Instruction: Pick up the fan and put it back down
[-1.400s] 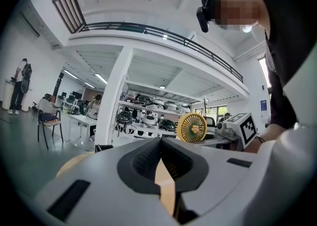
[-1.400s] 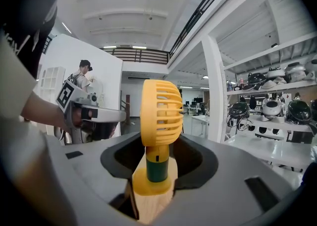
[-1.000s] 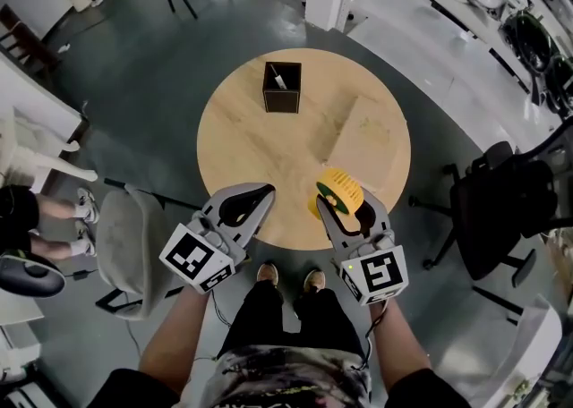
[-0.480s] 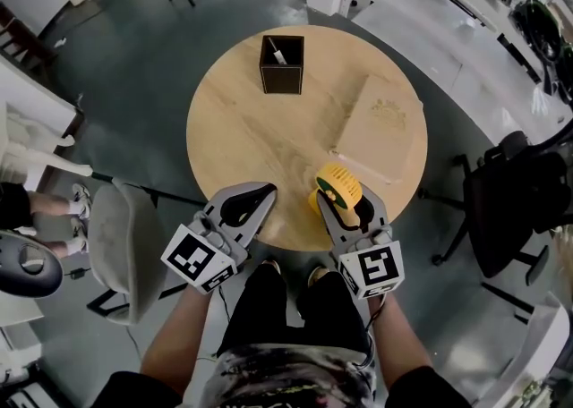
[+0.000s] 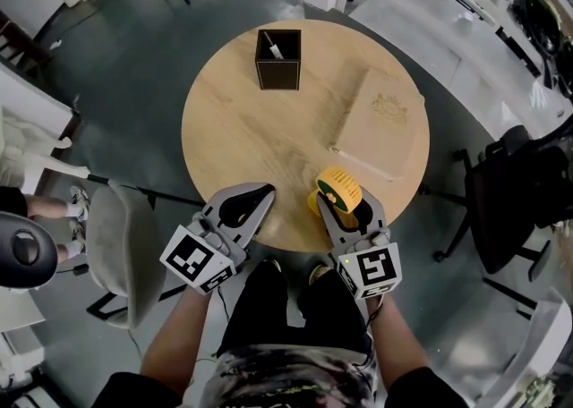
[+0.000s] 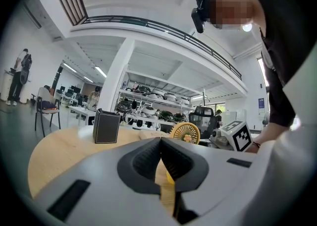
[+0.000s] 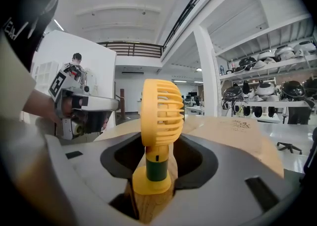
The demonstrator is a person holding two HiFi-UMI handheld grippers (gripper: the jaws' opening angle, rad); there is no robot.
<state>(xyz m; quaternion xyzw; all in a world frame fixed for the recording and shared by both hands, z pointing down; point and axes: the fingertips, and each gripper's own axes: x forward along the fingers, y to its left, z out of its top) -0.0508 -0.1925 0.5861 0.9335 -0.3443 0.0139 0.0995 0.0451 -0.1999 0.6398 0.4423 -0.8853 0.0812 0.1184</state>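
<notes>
A small yellow fan with a green neck and round yellow base stands upright between my right gripper's jaws, which are shut on its neck. It sits at the near edge of the round wooden table; I cannot tell whether its base touches the top. My left gripper hovers beside it on the left at the table's near edge, shut with nothing in it. The left gripper view shows the fan off to the right.
A black square holder stands at the table's far side and a flat tan box lies at its right. A grey chair is left of the table, a black chair right of it. My feet are under the near edge.
Both grippers have sunk toward the tabletop, the fan still in the right jaws. The table now appears larger and closer beneath them.
</notes>
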